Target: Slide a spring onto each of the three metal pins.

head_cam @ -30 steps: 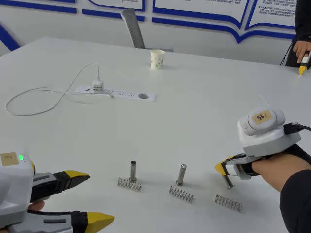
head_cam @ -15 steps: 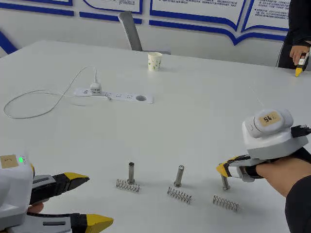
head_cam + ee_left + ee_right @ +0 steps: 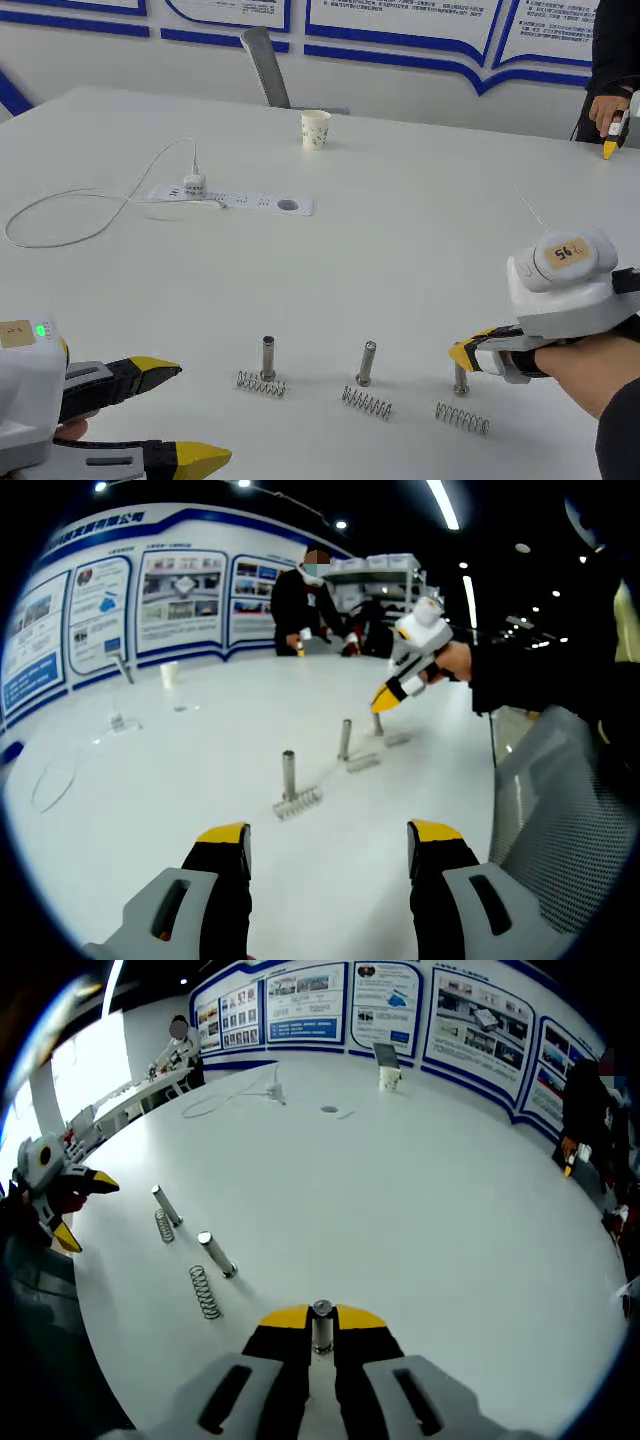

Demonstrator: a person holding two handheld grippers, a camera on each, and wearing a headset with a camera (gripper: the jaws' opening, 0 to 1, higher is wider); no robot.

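Observation:
Three metal pins stand in a row on the white table: left pin (image 3: 268, 357), middle pin (image 3: 367, 362), right pin (image 3: 461, 379). A spring lies in front of each: left spring (image 3: 261, 384), middle spring (image 3: 367, 403), right spring (image 3: 462, 418). My right gripper (image 3: 463, 356) is shut on the right pin (image 3: 321, 1326), whose top shows between the yellow tips (image 3: 321, 1320). My left gripper (image 3: 185, 415) stands open at the near left, short of the left pin (image 3: 289, 775), with nothing between its fingers (image 3: 222, 855).
A power strip (image 3: 235, 199) with a looping white cable lies at mid table. A paper cup (image 3: 315, 129) stands farther back, with a chair (image 3: 262, 60) behind it. Another person's hand (image 3: 608, 108) holds a gripper at the far right edge.
The right pin leaned in my right gripper a second ago and now stands nearly upright. The left gripper has kept its place and stays open. The head camera has shifted slightly.

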